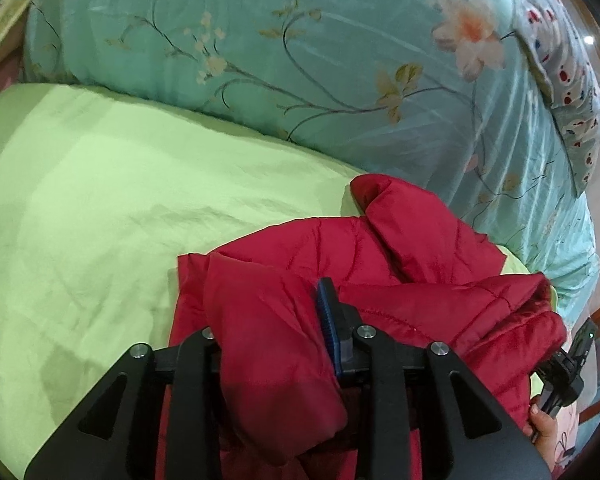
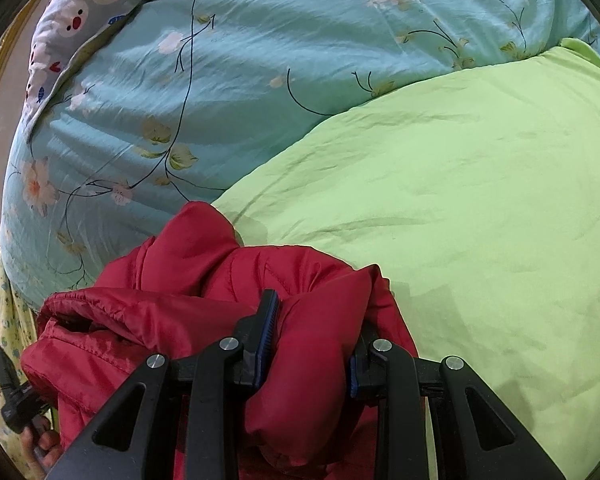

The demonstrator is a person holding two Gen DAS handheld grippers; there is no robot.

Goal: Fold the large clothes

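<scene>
A red quilted jacket [image 1: 340, 264] lies bunched near the front edge of a bed, on a light green sheet [image 1: 100, 200]. Its shiny padded fabric is crumpled into thick folds, with one rounded fold pushed up towards the back and an open, darker hollow at its right end in the left wrist view.

Each of the two grippers holds a thick roll of this jacket. In the left wrist view, the left gripper [image 1: 268, 344] has a bulging fold of red fabric filling the gap between its jaws; only the right-hand blue ribbed pad [image 1: 328, 328] shows, pressed against the cloth, while the other pad is buried under the fabric. In the right wrist view, the right gripper [image 2: 310, 344] pinches a similar fat roll of the jacket [image 2: 204, 272], with a blue pad [image 2: 268, 336] touching the cloth on each side.

The jacket spans the space between the two grippers. At the right edge of the left wrist view, part of the right gripper's black body and the person's hand [image 1: 544, 424] holding it appear just beyond the jacket.

Behind the jacket and the green sheet rises a puffy turquoise duvet [image 1: 300, 40] printed with pale flowers and thin dark stems. Beyond it, tucked against the duvet, sits a grey-blue pillow [image 1: 568, 64] patterned with small white and red cartoon figures.
</scene>
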